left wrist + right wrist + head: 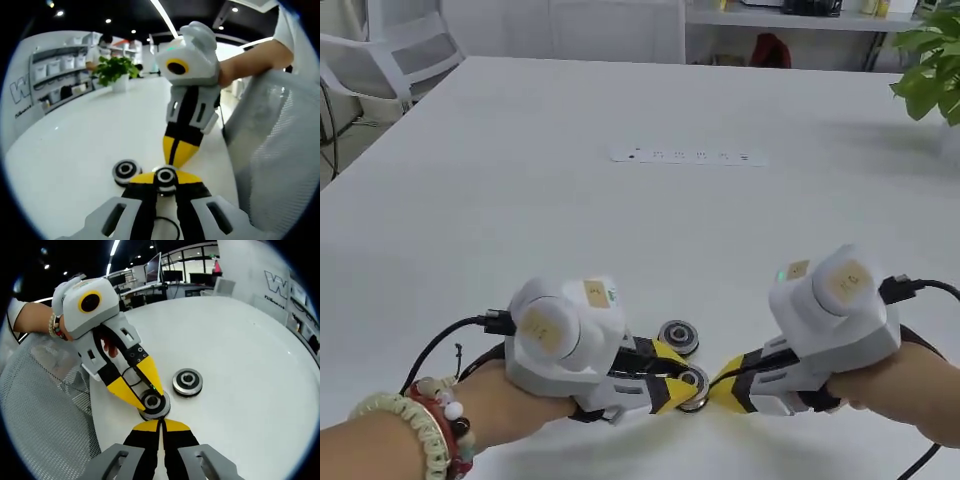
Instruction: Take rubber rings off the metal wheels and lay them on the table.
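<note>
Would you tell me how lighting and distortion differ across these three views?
Head view: soft even light, faint shadows on the table, lines straight. Left gripper view: strong fisheye bending, bright ceiling strip light. Right gripper view: same bending, free metal wheel sharp.

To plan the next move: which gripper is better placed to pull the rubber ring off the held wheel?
Probably the right gripper: its closed fingers touch the rim of the wheel, while the left gripper is busy clamping that wheel.
</note>
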`<state>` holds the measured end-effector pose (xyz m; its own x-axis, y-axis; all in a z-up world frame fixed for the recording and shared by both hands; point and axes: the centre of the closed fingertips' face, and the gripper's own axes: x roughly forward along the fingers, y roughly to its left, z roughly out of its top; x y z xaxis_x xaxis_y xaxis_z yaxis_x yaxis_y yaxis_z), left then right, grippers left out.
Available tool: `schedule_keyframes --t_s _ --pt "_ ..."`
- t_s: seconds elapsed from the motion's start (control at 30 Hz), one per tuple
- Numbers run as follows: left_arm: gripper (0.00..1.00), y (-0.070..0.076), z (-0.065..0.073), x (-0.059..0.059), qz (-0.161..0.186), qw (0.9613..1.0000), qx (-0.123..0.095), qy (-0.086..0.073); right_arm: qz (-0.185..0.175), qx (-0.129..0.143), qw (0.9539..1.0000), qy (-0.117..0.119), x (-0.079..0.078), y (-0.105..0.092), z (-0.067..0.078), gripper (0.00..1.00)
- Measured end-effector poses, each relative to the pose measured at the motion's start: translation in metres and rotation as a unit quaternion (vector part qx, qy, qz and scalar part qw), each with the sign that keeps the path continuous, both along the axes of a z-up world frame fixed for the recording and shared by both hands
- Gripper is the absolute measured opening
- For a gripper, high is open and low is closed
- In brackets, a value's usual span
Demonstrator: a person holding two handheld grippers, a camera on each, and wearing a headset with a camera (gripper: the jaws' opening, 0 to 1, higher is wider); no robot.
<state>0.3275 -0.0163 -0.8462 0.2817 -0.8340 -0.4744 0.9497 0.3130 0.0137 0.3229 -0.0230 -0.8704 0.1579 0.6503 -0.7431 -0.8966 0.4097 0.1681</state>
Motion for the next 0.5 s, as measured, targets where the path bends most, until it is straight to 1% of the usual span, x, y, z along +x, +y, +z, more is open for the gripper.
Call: schedule_keyframes --t_s 0.1,0.23,0.37,0.47,0.5 --pt "0.14 0.000 0.000 0.000 0.001 1.0000 0.001 0.000 -0.025 0.006 0.9994 0.022 0.001 -0.002 0.001 0.00" --pt "0.14 0.001 -0.001 0.000 0.001 1.0000 0.002 -0.001 -0.047 0.019 0.9978 0.042 0.002 -0.003 0.003 0.00" --pt "0.14 0.001 -0.001 0.000 0.001 1.0000 0.001 -0.001 -0.054 0.026 0.9969 0.050 0.003 -0.004 0.004 0.00" --pt "0.14 0.001 -0.001 -0.001 0.001 1.0000 -0.001 -0.002 -0.065 0.042 0.9950 0.064 0.002 -0.004 0.009 0.00" --pt "0.14 0.001 -0.001 -0.001 0.001 1.0000 -0.001 -0.001 -0.071 0.049 0.9945 0.059 0.005 -0.004 0.012 0.00"
